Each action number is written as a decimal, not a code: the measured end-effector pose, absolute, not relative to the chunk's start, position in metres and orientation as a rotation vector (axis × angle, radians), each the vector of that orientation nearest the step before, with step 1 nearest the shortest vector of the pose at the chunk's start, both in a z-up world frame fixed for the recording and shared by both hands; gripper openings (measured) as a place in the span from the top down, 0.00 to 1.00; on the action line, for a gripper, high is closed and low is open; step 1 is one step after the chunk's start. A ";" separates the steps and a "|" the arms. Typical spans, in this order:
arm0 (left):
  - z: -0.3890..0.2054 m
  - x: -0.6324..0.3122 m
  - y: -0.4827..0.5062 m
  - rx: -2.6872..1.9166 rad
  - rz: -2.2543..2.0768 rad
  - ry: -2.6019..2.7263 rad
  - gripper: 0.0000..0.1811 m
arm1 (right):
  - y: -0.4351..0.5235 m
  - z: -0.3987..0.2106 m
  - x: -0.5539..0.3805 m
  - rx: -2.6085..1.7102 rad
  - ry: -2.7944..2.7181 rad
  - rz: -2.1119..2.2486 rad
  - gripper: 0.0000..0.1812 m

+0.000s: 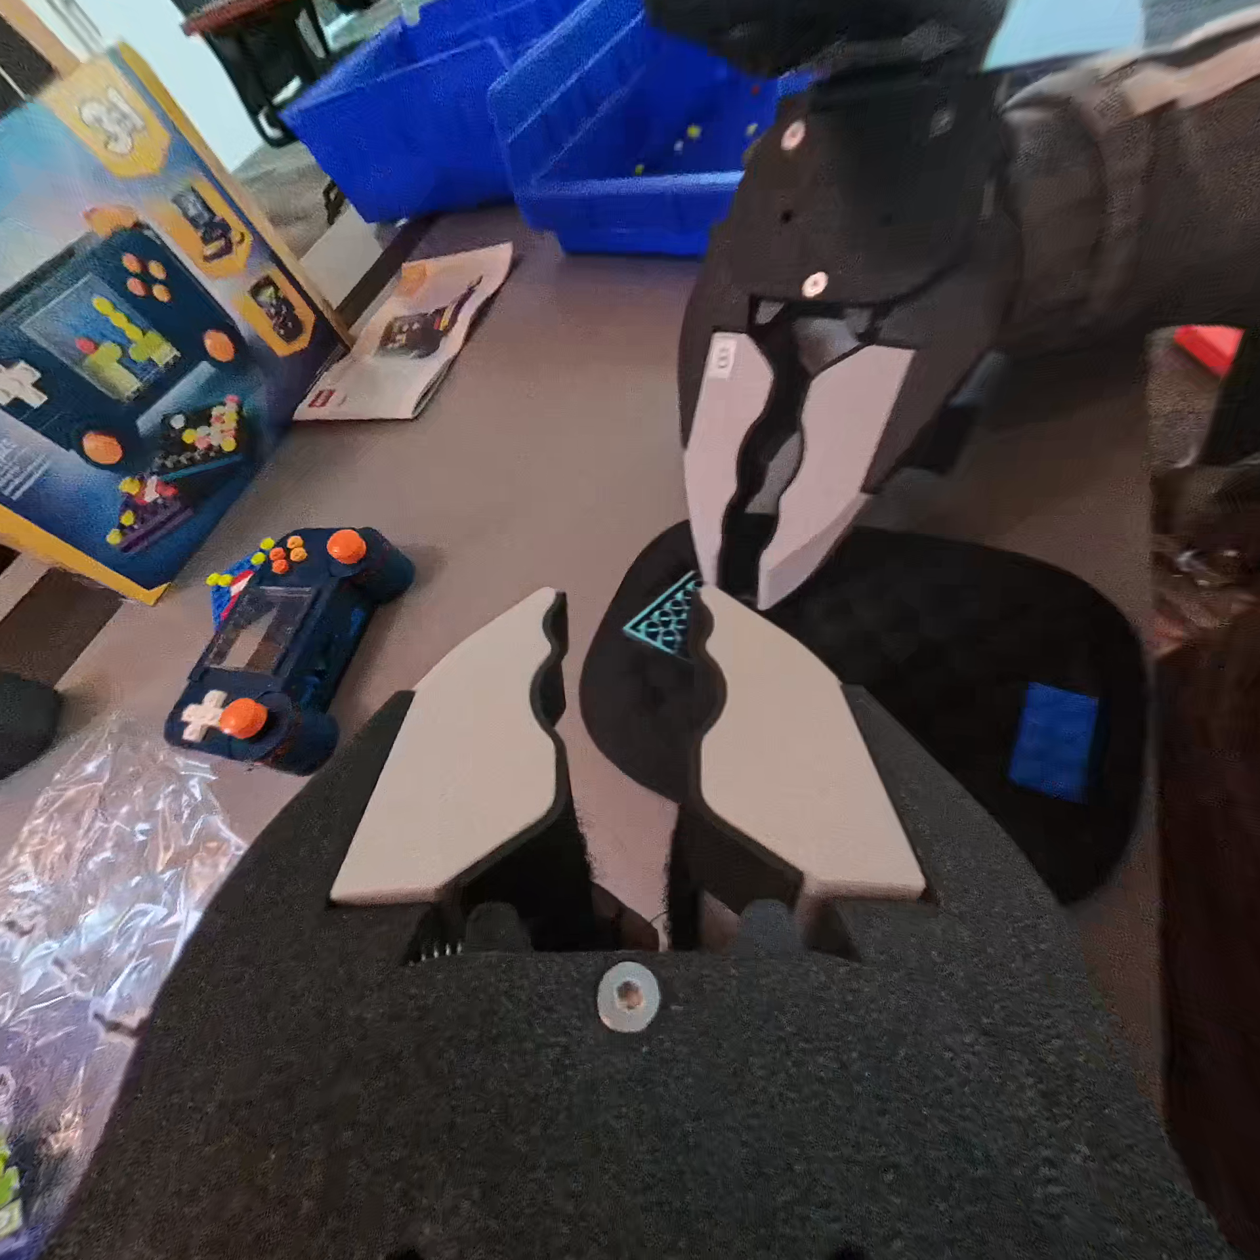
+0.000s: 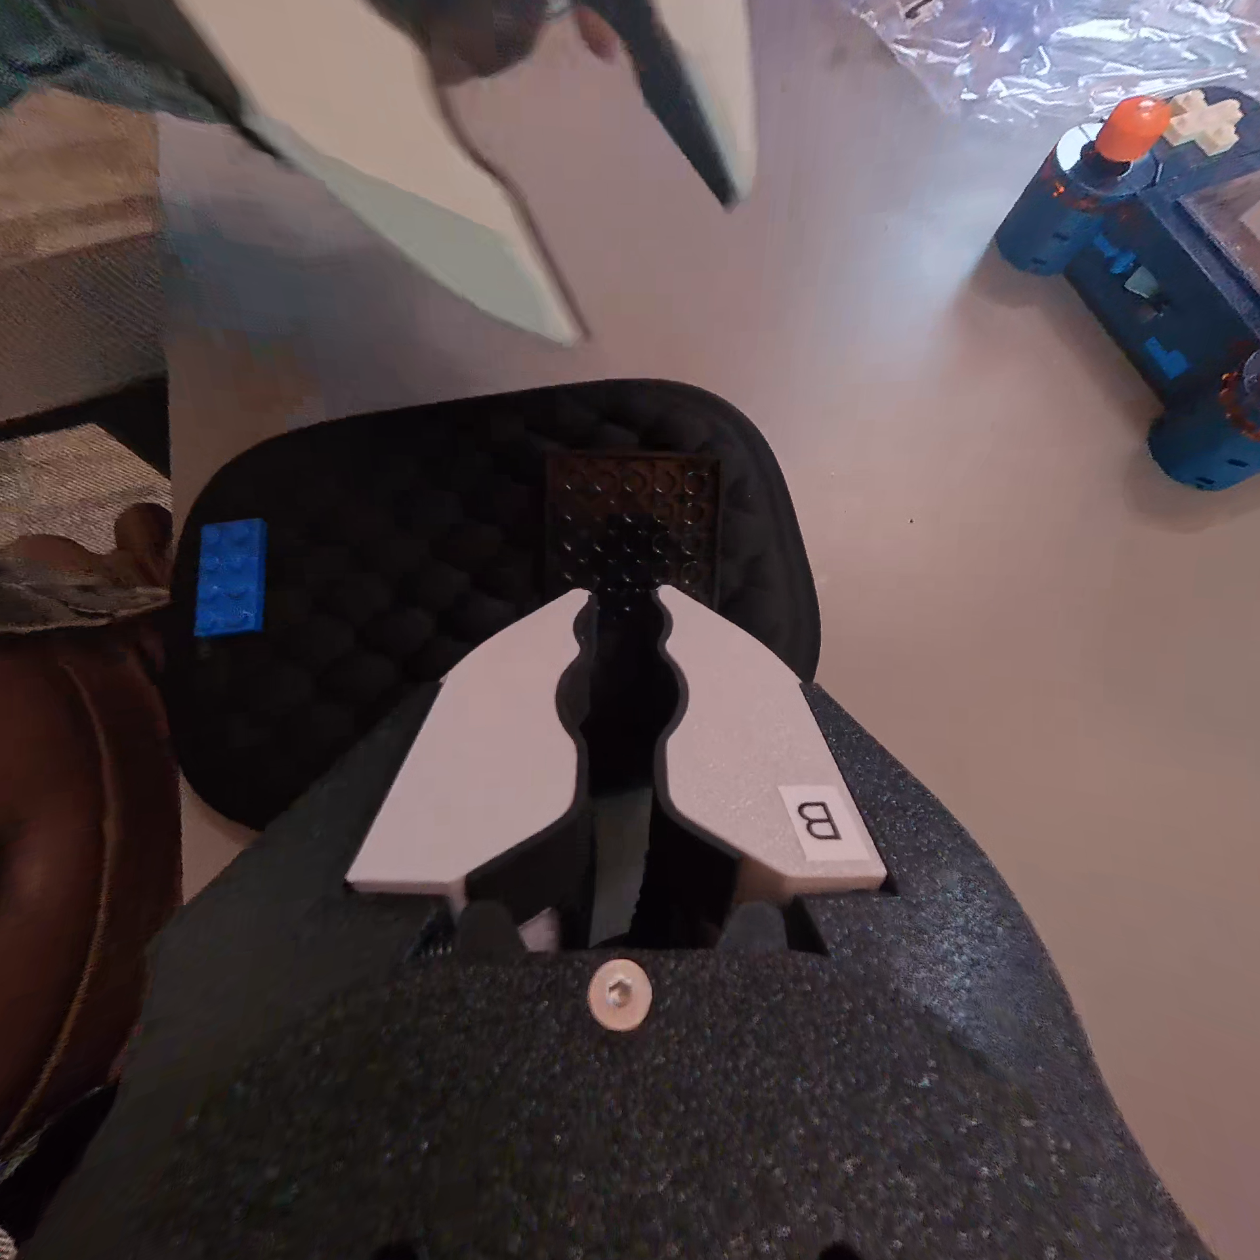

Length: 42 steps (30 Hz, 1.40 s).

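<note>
A black foam pad lies on the table and also shows in the right wrist view. On it lie a dark square studded plate, seen with a teal edge in the left wrist view, and a blue brick at the pad's other end. My right gripper is shut on a small black studded piece and holds it at the square plate; it reaches down from above in the left wrist view. My left gripper is open and empty, its right fingertip over the plate's edge; it shows blurred in the right wrist view.
A dark blue brick-built game controller lies left of the pad and also shows in the right wrist view. A toy box, a booklet and blue bins stand behind. A crinkled plastic bag lies at the near left. Left tips to right tips: about 8 cm. The right tips stand about 9 cm off the blue brick. It is also in sight in the left wrist view.
</note>
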<state>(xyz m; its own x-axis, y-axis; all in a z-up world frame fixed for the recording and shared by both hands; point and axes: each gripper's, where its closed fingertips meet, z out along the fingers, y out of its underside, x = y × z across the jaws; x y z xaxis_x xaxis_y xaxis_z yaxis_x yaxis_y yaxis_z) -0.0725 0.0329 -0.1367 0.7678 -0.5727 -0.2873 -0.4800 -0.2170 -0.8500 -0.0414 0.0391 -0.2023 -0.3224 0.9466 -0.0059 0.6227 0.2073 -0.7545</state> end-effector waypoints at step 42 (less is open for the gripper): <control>-0.194 -0.001 -0.054 -2.007 -0.231 0.905 0.91 | 0.044 -0.070 0.052 -0.672 -1.048 1.698 0.46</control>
<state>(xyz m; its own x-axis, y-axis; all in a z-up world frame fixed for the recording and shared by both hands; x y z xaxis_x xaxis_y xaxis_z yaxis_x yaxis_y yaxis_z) -0.0007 -0.0537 -0.1937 0.7153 -0.6764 -0.1757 -0.5093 -0.3324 -0.7939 0.0519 0.0437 -0.0700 -0.3557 0.9337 0.0400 -0.4544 -0.1354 -0.8805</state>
